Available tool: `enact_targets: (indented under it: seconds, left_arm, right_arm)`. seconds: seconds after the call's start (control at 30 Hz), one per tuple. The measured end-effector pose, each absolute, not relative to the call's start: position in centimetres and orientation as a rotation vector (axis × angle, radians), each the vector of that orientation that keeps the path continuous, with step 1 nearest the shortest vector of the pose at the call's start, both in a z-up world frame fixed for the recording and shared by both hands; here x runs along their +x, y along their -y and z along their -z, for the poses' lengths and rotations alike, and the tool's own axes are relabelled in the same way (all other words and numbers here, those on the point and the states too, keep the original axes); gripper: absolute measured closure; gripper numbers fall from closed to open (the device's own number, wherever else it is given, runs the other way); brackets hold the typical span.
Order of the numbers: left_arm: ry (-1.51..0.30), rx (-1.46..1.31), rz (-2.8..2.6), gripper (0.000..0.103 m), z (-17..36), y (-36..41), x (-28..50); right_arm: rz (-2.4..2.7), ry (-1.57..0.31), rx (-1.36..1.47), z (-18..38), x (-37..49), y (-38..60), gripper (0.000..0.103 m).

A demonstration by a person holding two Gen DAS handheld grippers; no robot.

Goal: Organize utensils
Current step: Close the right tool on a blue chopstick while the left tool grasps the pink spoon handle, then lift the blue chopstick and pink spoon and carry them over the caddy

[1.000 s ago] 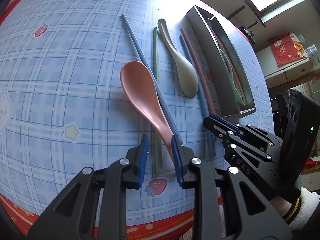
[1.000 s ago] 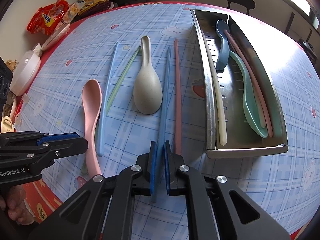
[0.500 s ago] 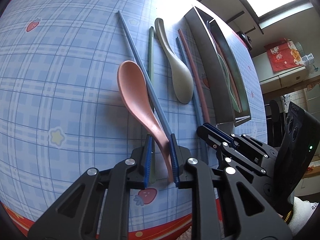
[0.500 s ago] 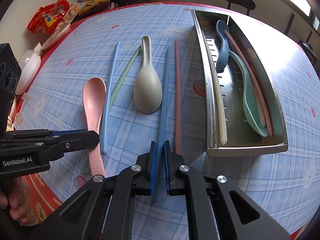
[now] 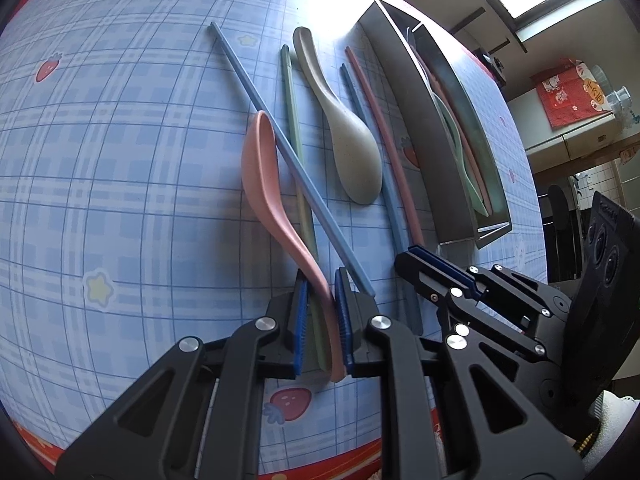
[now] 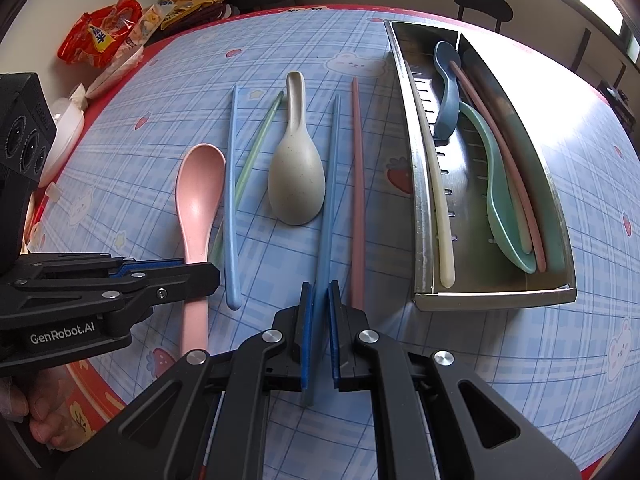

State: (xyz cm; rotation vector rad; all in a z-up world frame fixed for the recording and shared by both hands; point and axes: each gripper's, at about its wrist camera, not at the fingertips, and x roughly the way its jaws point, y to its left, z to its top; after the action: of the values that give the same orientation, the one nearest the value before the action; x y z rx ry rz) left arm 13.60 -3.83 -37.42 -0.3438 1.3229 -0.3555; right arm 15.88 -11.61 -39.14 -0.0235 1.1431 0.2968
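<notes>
My left gripper (image 5: 322, 320) has closed on the handle of the pink spoon (image 5: 264, 168), which is tipped on its edge; it also shows in the right wrist view (image 6: 198, 196). My right gripper (image 6: 319, 332) is shut on the near end of a blue chopstick (image 6: 328, 184) that lies on the table. A beige spoon (image 6: 296, 176), a second blue chopstick (image 6: 230, 184), a green chopstick (image 6: 256, 144) and a pink chopstick (image 6: 357, 184) lie between them. The steel tray (image 6: 496, 294) is to the right.
The tray holds a cream chopstick (image 6: 434, 184), a blue spoon (image 6: 446, 92), a green spoon (image 6: 500, 200) and a pink chopstick (image 6: 504, 160). Snack bags (image 6: 100, 36) and a white lidded container (image 6: 64, 136) sit at the table's far left edge.
My left gripper has closed from open onto the pink spoon's handle, and the spoon has rolled onto its edge. My right gripper has stayed shut on the blue chopstick.
</notes>
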Motion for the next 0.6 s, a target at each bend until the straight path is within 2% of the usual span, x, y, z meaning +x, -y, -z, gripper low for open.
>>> enact_targets:
  seconds: [0.2, 0.6]
  left_arm:
    - [-1.282, -0.341, 0.320, 0.092, 36.5, 2.3, 12.8]
    - [-1.224, -0.408, 0.289, 0.092, 34.7, -1.7, 10.4]
  right_arm:
    - [-0.307, -1.149, 0.003, 39.2, 15.9, 12.3, 0.095]
    - [-0.303, -1.205, 0.197, 39.3, 14.6, 14.6, 0.096]
